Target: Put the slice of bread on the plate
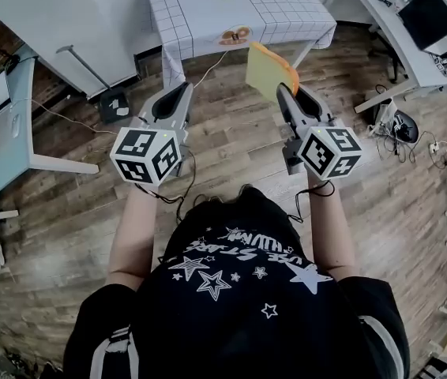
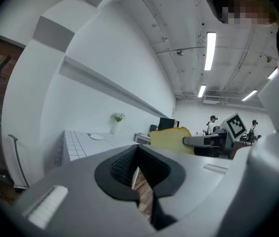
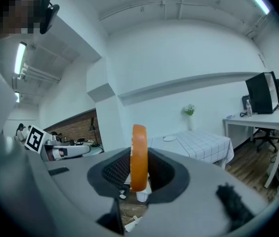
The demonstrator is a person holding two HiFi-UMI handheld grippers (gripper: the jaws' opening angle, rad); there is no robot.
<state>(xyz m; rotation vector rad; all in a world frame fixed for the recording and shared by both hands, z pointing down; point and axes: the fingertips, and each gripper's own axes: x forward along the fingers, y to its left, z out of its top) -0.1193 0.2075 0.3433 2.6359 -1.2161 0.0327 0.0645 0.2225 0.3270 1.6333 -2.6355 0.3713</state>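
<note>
The right gripper view shows the slice of bread (image 3: 139, 157) from its edge: it stands upright with the orange crust toward the camera, pinched between the two pads of the right gripper (image 1: 291, 91). The head view shows its pale yellow face instead, rising above the jaws. Only the two gripper views show the small vase with flowers (image 3: 189, 110) on the counter (image 1: 208, 14). The white plate (image 3: 169, 138) lies near the vase and well apart from the bread; in the head view the top border cuts it.

The left gripper (image 2: 137, 151) has its jaws closed together, with nothing between them.

The counter, with a checked cloth, stands ahead of both grippers, and bare wooden floor (image 1: 231, 144) lies between it and the person. A desk (image 1: 401, 50) stands at the right.

Both forearms reach forward side by side, and both grippers are held nearly level over the floor.
</note>
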